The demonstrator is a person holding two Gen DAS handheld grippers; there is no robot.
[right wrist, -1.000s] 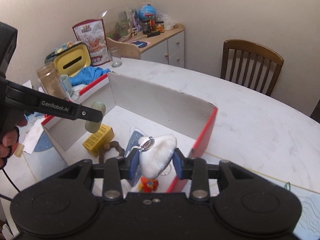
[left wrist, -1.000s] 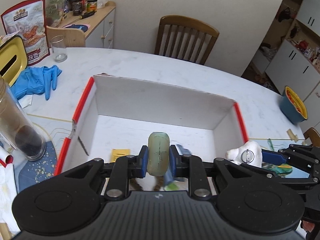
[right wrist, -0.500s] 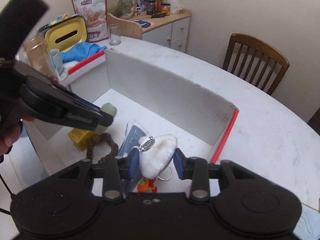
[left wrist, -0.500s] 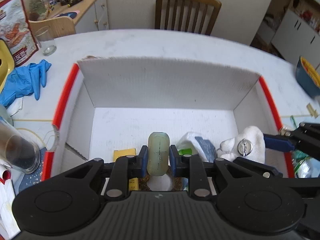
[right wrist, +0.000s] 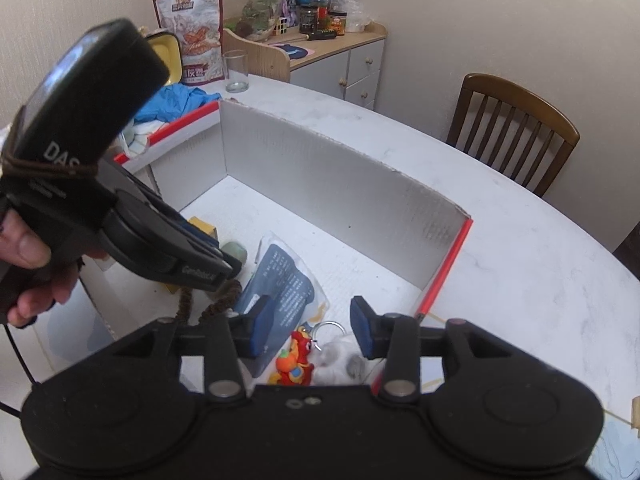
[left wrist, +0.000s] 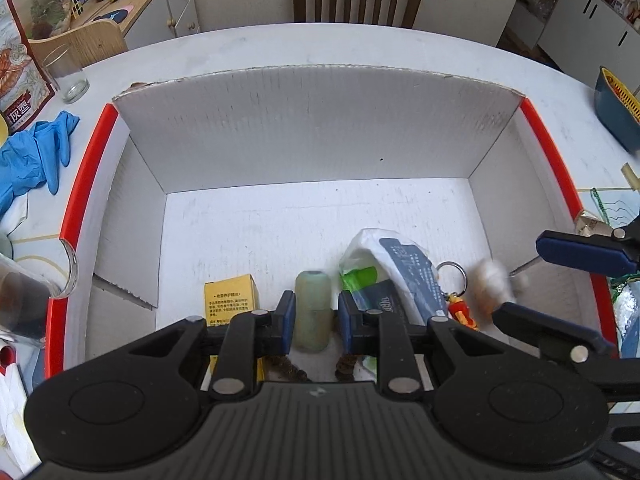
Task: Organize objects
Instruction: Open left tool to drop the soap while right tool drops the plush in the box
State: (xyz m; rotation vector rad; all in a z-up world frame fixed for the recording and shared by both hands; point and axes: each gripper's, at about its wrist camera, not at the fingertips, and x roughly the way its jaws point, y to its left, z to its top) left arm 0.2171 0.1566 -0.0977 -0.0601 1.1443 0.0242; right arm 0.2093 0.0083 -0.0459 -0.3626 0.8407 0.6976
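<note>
A white cardboard box with red edges lies open on the table. My left gripper is low inside it, shut on a pale green cylinder, which the right wrist view shows as the cylinder at the left gripper's tip. My right gripper hangs over the box's right end with its jaws opening. A white plush keyring lies blurred below them, free of the pads. The same plush shows blurred between the right fingers.
On the box floor lie a yellow carton, a white and blue packet, a red-orange figure on a ring and brown beads. Blue gloves, a glass and a blue basket stand around it.
My right jaws have spread and the white plush has dropped out of them toward the box floor. My left gripper has sunk deeper into the box, still gripping the green cylinder.
</note>
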